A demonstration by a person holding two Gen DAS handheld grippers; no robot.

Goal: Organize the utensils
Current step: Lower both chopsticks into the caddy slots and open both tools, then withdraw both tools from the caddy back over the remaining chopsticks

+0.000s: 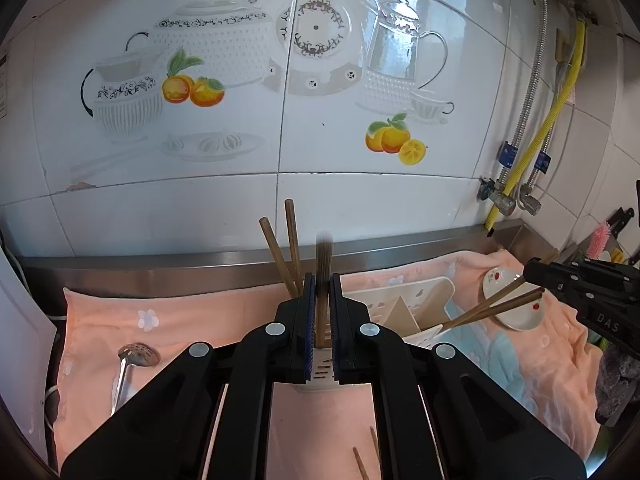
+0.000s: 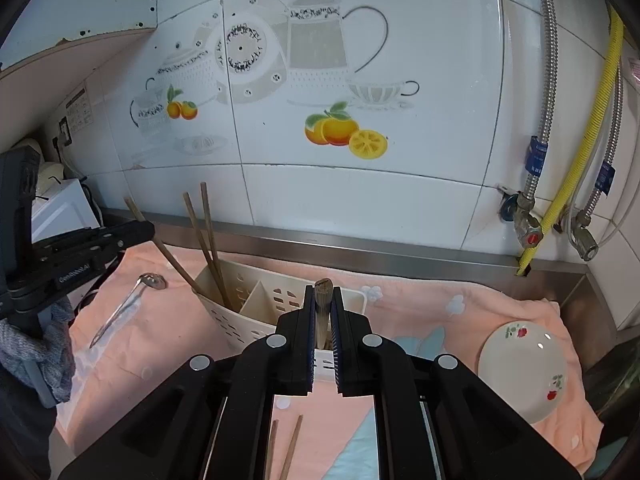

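Observation:
A cream perforated utensil holder (image 2: pixel 256 300) stands on a pink towel (image 2: pixel 420 304). Two wooden chopsticks (image 1: pixel 290 248) stand in its left compartment. My left gripper (image 1: pixel 322 292) is shut on a wooden chopstick (image 1: pixel 323 264) held upright over the holder (image 1: pixel 400 304). My right gripper (image 2: pixel 323 300) is shut on chopsticks (image 2: pixel 322 304) above the holder's right part. In the left wrist view the right gripper (image 1: pixel 532 276) holds two chopsticks (image 1: pixel 492 306) slanting down into the holder. Two more chopsticks (image 2: pixel 286 448) lie on the towel near me.
A metal slotted spoon (image 2: pixel 128 304) lies on the towel at the left. A small white flowered plate (image 2: pixel 522 372) sits at the right. A tiled wall with pipes and a yellow hose (image 2: pixel 580 140) is behind. A white appliance (image 2: pixel 60 208) stands far left.

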